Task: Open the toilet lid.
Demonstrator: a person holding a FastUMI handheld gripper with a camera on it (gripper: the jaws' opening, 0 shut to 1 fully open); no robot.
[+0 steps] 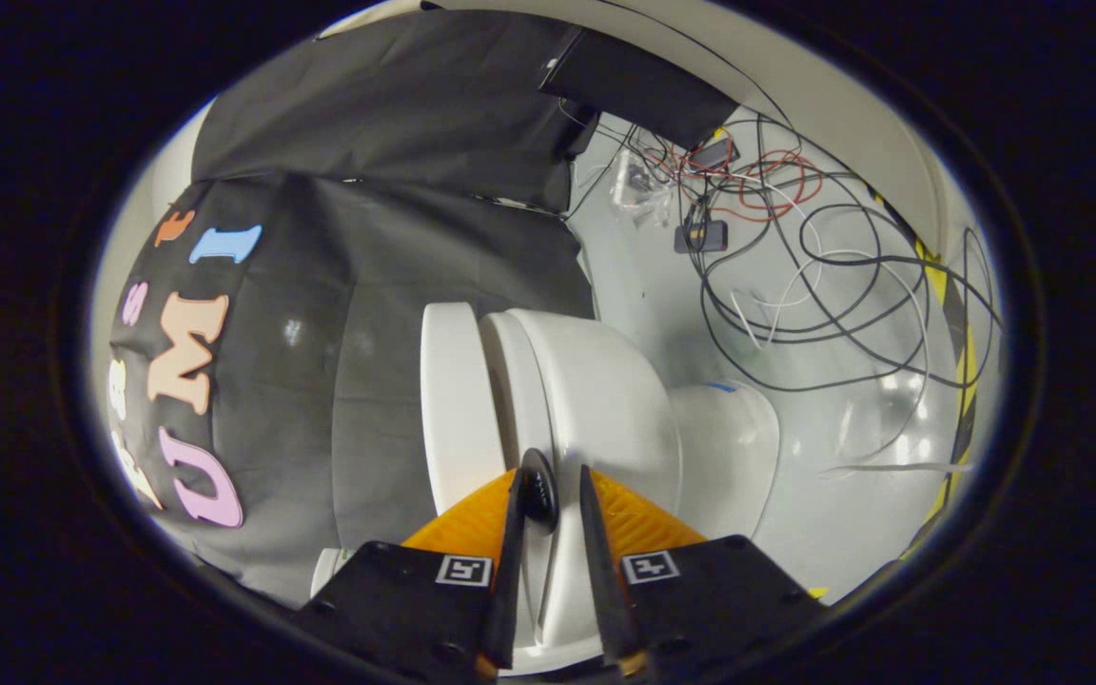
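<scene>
The view is rolled sideways, with the floor to the right. A white toilet [596,400] stands just ahead of the fingers. Its lid [450,400] is the flat slab on the left, with a thin dark gap between it and the seat [515,381]. A small black knob [540,487] at the toilet's near edge sits between my fingertips. My gripper [548,495] has its fingers a narrow way apart. The knob lies against the left finger, and a sliver of white shows between it and the right finger.
Black cloth [367,285] hangs behind the toilet. Tangled black, white and red cables [795,285] and small boxes lie on the glossy white floor beyond the toilet's base. Yellow-and-black tape [957,352] marks the floor's edge.
</scene>
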